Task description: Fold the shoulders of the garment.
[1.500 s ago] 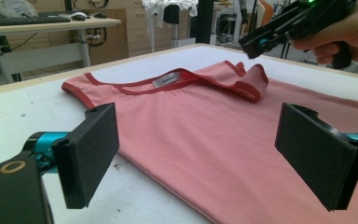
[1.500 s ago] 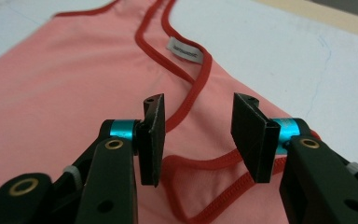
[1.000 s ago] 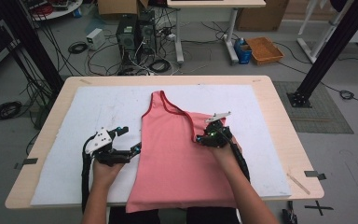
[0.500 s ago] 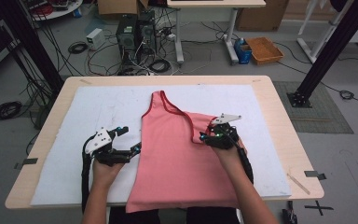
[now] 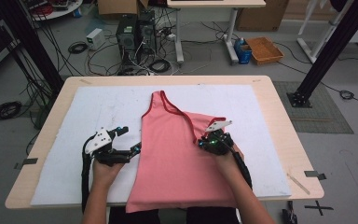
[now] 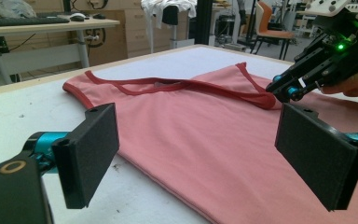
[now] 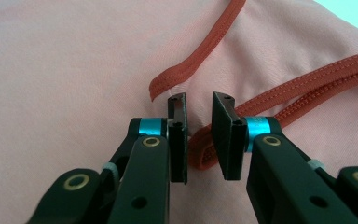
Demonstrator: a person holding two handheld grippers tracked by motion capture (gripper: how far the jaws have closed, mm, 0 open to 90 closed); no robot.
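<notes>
- Folding the pink tank top [image 5: 177,154] looks like the step in hand: it lies flat on the white mat [image 5: 74,112] in the middle of the table [image 5: 279,116], hem toward the person, with one shoulder strap already folded over to the right.
- At the left, the left gripper [image 5: 131,140] rests low beside the garment's left edge, jaws wide apart and holding nothing; the forearm comes in from below, the hand level and pointing across the cloth.
- At the right, the right gripper [image 7: 199,135] tips down onto the red-trimmed strap [image 7: 200,158]; its jaws have just been closing and stand narrow, the strap's edge between them, a gap showing so the pads do not seem to press yet.
- Next, probably, the right jaws should pinch that trim fully, then lift and carry it across, while the left takes the side hem.
</notes>
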